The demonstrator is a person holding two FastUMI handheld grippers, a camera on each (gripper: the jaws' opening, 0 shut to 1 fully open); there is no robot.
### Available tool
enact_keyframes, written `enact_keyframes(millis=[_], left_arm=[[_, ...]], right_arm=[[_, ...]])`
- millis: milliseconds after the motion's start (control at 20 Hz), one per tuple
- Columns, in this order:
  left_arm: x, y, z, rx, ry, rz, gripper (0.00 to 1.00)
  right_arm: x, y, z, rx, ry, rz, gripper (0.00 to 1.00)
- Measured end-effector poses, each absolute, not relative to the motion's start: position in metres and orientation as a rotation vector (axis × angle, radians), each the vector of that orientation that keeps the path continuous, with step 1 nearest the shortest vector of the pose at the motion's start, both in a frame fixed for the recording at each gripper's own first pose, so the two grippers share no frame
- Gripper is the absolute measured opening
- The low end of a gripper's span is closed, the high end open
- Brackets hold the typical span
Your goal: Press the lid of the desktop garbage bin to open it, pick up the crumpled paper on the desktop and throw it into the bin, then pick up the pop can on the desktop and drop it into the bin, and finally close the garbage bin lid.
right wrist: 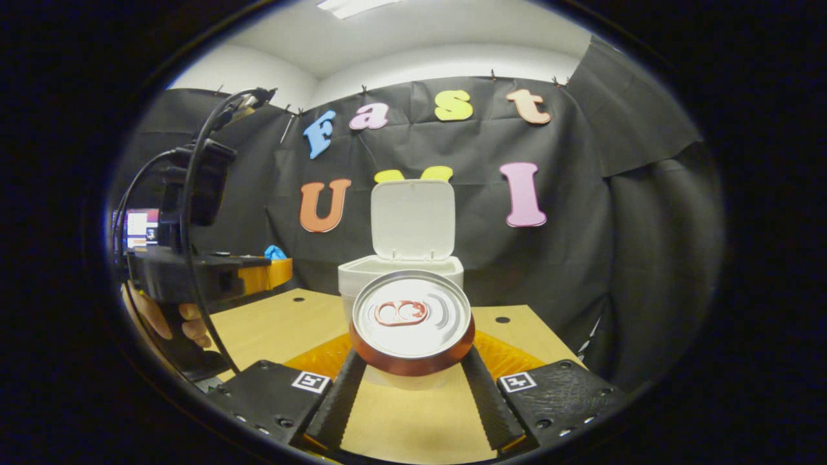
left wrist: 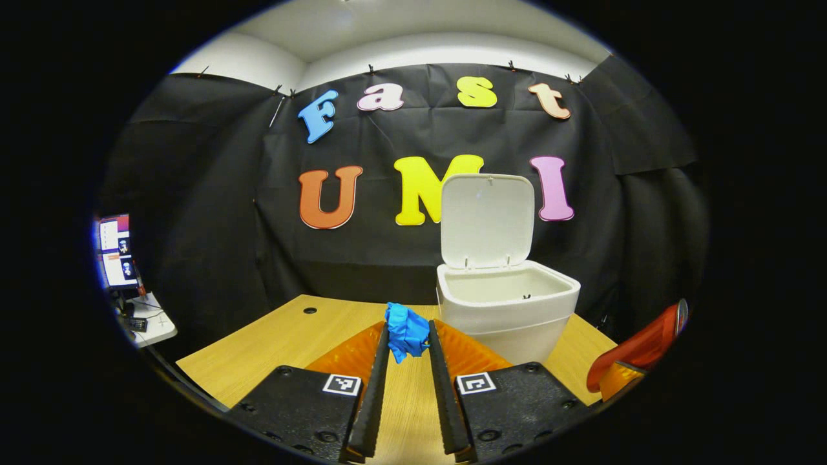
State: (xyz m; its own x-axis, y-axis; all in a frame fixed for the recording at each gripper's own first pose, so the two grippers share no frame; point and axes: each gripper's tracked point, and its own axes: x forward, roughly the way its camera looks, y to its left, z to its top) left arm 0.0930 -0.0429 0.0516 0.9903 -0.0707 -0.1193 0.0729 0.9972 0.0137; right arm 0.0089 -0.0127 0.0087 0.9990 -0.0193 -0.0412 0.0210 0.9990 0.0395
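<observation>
The white bin (left wrist: 517,316) stands on the wooden table with its lid (left wrist: 488,219) swung upright and the inside bare. My left gripper (left wrist: 408,329) is shut on a blue crumpled paper (left wrist: 407,334), held above the table just left of the bin. In the right gripper view, my right gripper (right wrist: 413,354) is shut on a red pop can (right wrist: 411,320), whose silver top faces the camera. The bin (right wrist: 362,274) with its raised lid (right wrist: 413,219) sits right behind the can. The left gripper (right wrist: 281,268) with the paper (right wrist: 274,252) hangs at the left, held by a hand (right wrist: 184,323).
The wooden table (left wrist: 278,342) has small cable holes near its back edge. A monitor (left wrist: 116,252) stands on a side desk at the far left. The can in the other gripper (left wrist: 646,349) shows at the right edge of the left gripper view.
</observation>
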Motion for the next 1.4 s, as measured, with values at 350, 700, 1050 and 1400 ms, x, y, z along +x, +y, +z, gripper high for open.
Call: enact_keyframes(millis=[350, 700, 1050, 1400], left_arm=[[0.171, -0.085, 0.078, 0.001, 0.027, -0.104, 0.39], [0.215, -0.134, 0.068, -0.041, -0.024, -0.208, 0.40], [0.220, -0.136, 0.052, -0.042, 0.010, -0.201, 0.41], [0.202, -0.149, 0.061, -0.029, -0.016, -0.248, 0.83]], right_arm=[[0.013, -0.030, 0.006, 0.127, 0.093, 0.030, 0.80], [0.018, -0.055, 0.010, 0.152, 0.068, -0.002, 0.80], [0.023, -0.065, 0.007, 0.192, 0.070, -0.013, 0.80], [0.022, -0.064, 0.008, 0.189, 0.062, 0.002, 0.80]])
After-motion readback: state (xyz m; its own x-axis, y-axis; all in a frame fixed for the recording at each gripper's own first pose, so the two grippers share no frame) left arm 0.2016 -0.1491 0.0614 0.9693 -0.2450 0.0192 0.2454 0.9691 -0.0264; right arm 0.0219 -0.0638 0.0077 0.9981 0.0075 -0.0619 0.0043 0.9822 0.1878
